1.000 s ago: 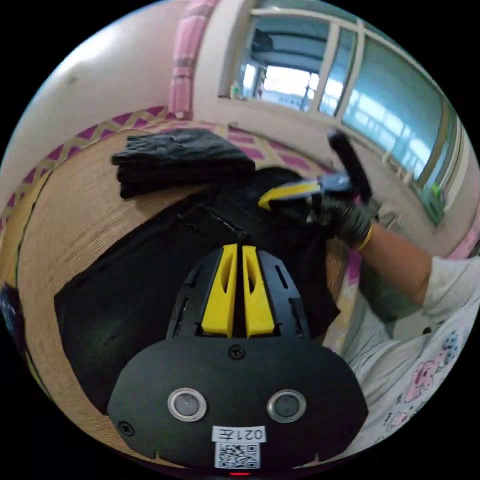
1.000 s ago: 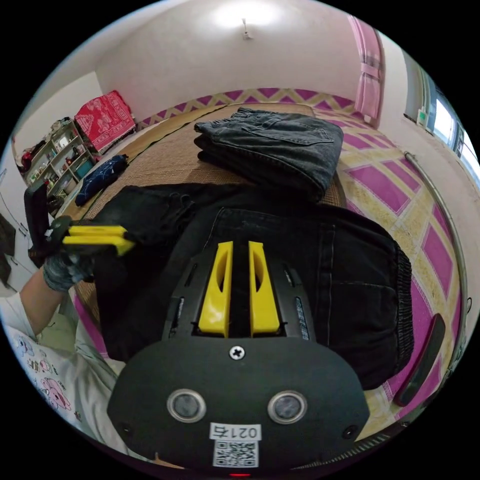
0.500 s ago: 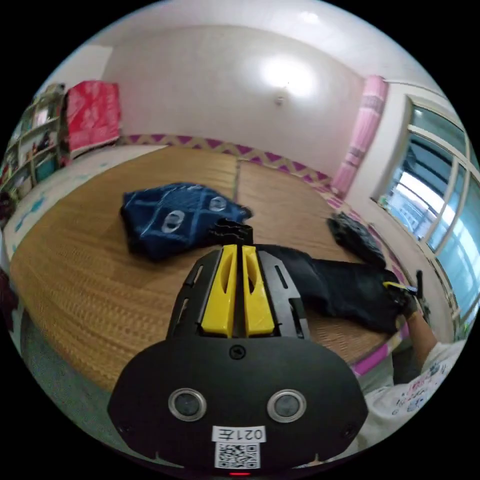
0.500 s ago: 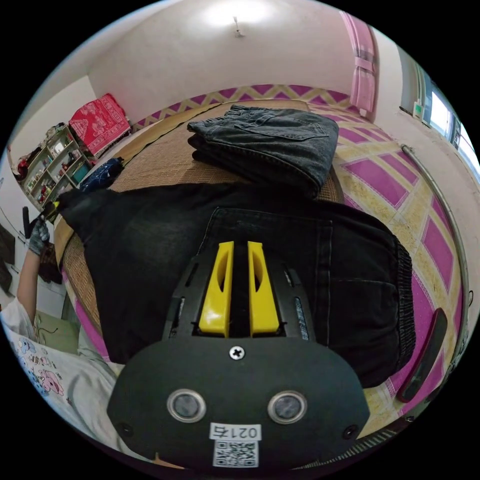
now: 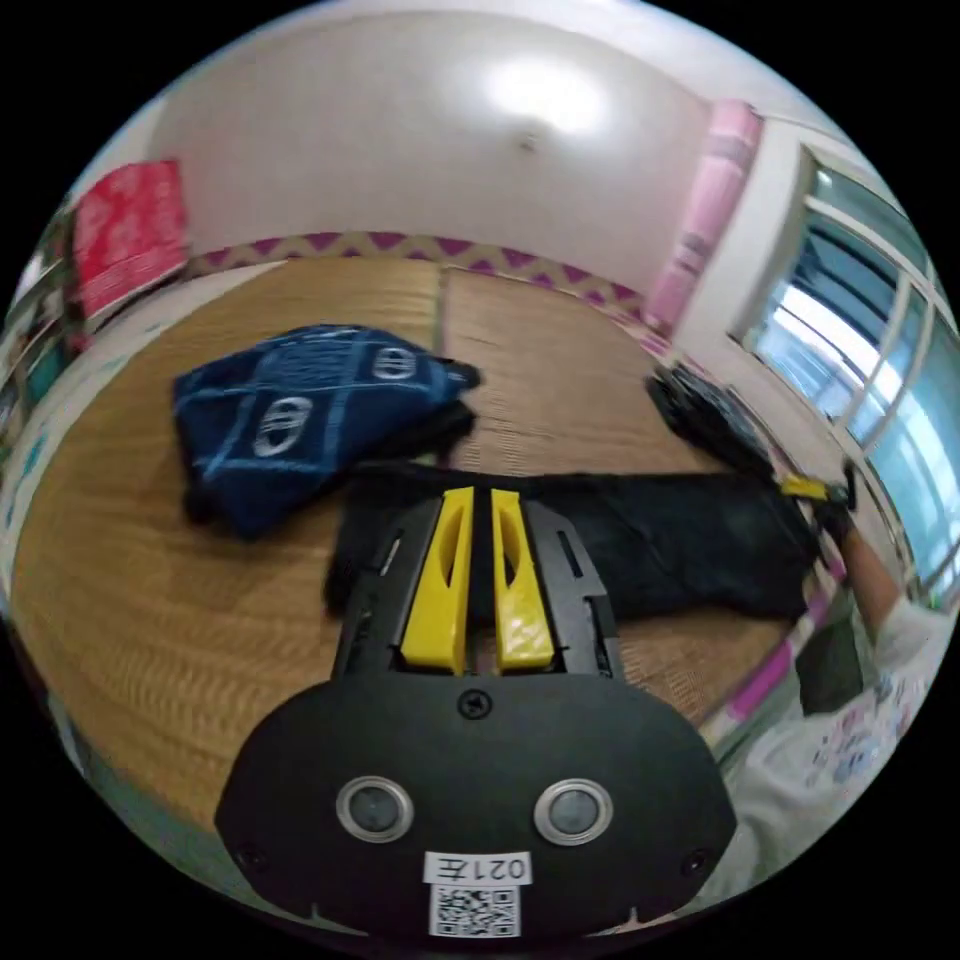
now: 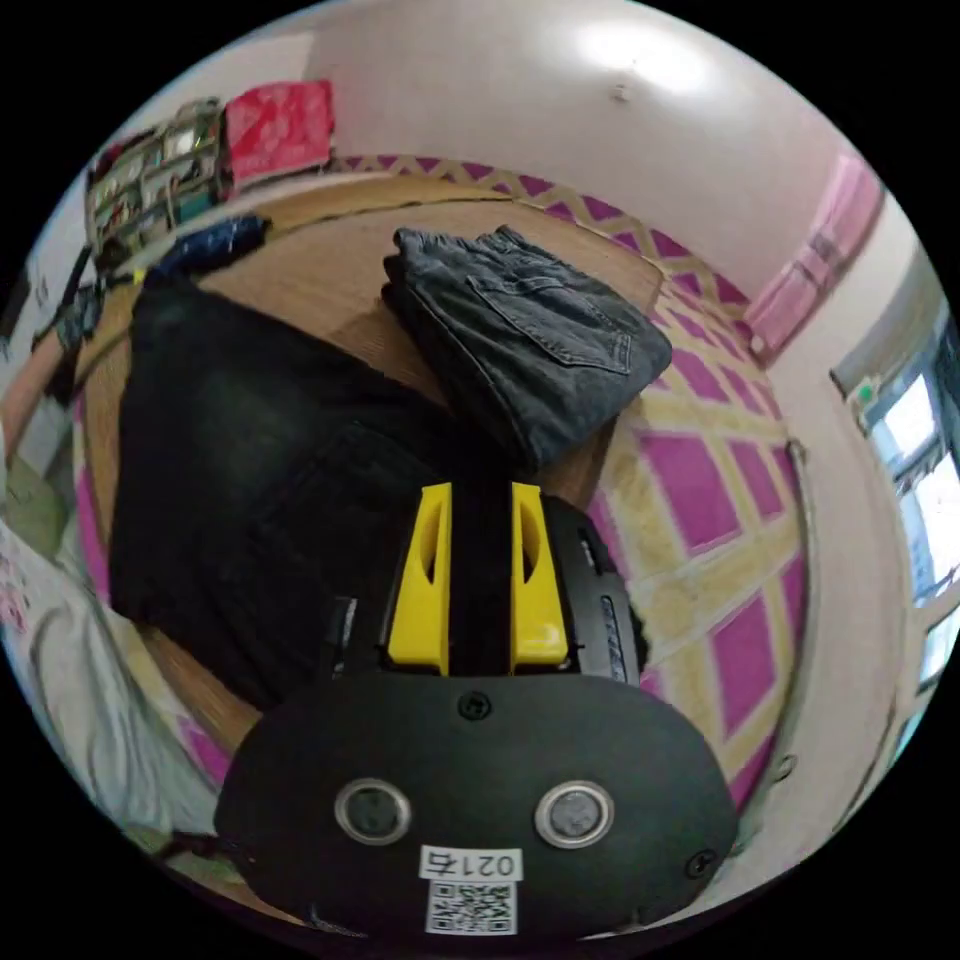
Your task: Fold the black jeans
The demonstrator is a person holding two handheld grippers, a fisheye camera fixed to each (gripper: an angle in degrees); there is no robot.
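Jeans stretched out flat, ready for the first fold.

The black jeans (image 5: pixel 650 540) lie lengthwise on the woven mat (image 5: pixel 150 600) of the bed, beside a folded dark grey pair (image 6: pixel 525 335) and a navy patterned cloth (image 5: pixel 300 410). The left gripper (image 5: pixel 475 570) sits at the leg end, jaws nearly closed, a sliver of gap between them; whether they pinch cloth cannot be told. The right gripper (image 6: pixel 478 575) grasps dark fabric at the waist end. Judged next: carry one end over to meet the other.
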